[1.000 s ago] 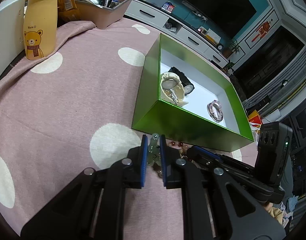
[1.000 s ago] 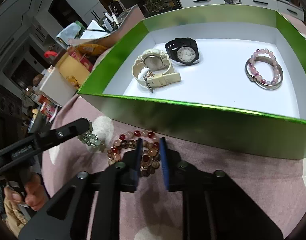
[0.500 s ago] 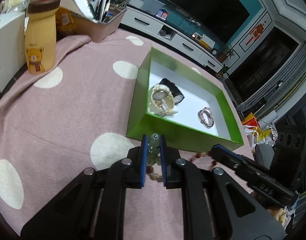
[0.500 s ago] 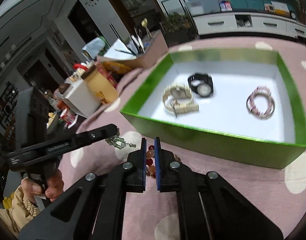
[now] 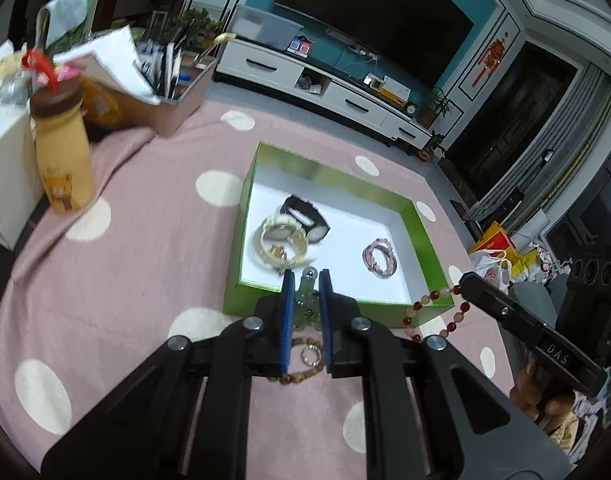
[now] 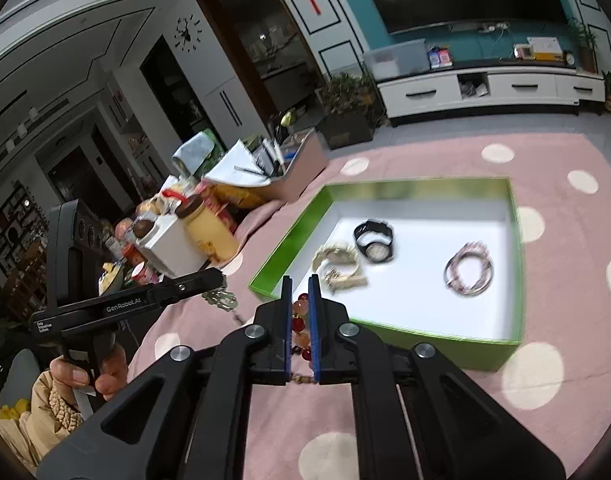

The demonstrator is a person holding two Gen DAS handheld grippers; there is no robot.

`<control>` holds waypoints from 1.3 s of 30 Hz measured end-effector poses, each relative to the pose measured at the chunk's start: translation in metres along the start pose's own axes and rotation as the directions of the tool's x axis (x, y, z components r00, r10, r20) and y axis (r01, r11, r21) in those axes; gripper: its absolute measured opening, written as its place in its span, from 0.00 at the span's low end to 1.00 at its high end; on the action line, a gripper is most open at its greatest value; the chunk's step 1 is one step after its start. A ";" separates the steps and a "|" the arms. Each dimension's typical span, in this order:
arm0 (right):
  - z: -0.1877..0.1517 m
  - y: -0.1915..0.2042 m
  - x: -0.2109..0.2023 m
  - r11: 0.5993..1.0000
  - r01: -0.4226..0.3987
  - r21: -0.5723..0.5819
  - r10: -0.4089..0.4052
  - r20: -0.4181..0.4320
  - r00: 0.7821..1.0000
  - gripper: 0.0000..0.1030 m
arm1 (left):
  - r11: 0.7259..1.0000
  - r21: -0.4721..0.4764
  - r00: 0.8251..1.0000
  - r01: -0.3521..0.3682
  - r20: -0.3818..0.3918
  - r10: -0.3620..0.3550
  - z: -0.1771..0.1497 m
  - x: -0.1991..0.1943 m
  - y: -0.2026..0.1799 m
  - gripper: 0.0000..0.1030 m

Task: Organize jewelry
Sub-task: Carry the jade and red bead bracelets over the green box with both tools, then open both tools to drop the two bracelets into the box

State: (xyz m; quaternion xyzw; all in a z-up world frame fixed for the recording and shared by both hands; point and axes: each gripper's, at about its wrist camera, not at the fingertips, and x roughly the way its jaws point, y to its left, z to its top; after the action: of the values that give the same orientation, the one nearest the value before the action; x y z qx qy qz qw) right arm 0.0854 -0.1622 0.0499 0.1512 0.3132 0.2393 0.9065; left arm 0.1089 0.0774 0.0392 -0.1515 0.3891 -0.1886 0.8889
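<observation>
Two pieces are now carried clear of the pink polka-dot cloth, where a second ago both were pinched low against it by the near wall of the box. Nearest, the left gripper is pressed together on a pale green jade-like pendant, with a string of small brown wooden beads hanging beneath. Just beside it, the right gripper is clamped on a red and peach bead bracelet, its loop dangling. Beyond, the green cardboard box with a white floor already holds a cream watch and a black watch towards its left wall, and a pink bead bracelet towards the right. The lift is judged complete; carrying over the near wall is judged to follow.
</observation>
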 end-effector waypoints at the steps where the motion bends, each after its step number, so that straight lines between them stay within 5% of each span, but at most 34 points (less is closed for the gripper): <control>1: 0.002 -0.002 -0.002 1.000 0.004 0.001 -0.004 0.006 1.000 0.07 | 1.000 0.008 1.000 -0.005 0.001 0.005 0.002 0.000 -0.003 0.11; 17: 0.029 -0.038 -0.008 0.996 0.085 0.015 -0.085 0.053 0.995 0.07 | 0.990 0.130 0.998 -0.048 -0.023 0.051 0.039 0.045 -0.056 0.11; 34: 0.031 -0.074 0.035 0.989 0.137 0.063 -0.136 -0.018 0.990 0.07 | 0.982 0.176 0.988 -0.066 -0.123 0.089 0.046 0.121 -0.071 0.11; 36: 0.030 -0.077 0.038 0.987 0.146 0.070 -0.144 -0.030 0.989 0.11 | 0.982 0.175 0.987 -0.069 -0.128 0.092 0.045 0.125 -0.071 0.12; 39: 0.027 -0.082 0.039 0.984 0.156 0.089 -0.153 -0.039 0.987 0.29 | 0.983 0.173 0.986 -0.068 -0.137 0.092 0.045 0.129 -0.068 0.28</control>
State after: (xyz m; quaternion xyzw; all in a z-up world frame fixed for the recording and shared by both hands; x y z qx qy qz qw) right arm 0.1576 -0.2140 0.0157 0.1641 0.3493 0.1560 0.9093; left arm 0.2088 -0.0361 0.0152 -0.0463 0.4410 -0.1950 0.8748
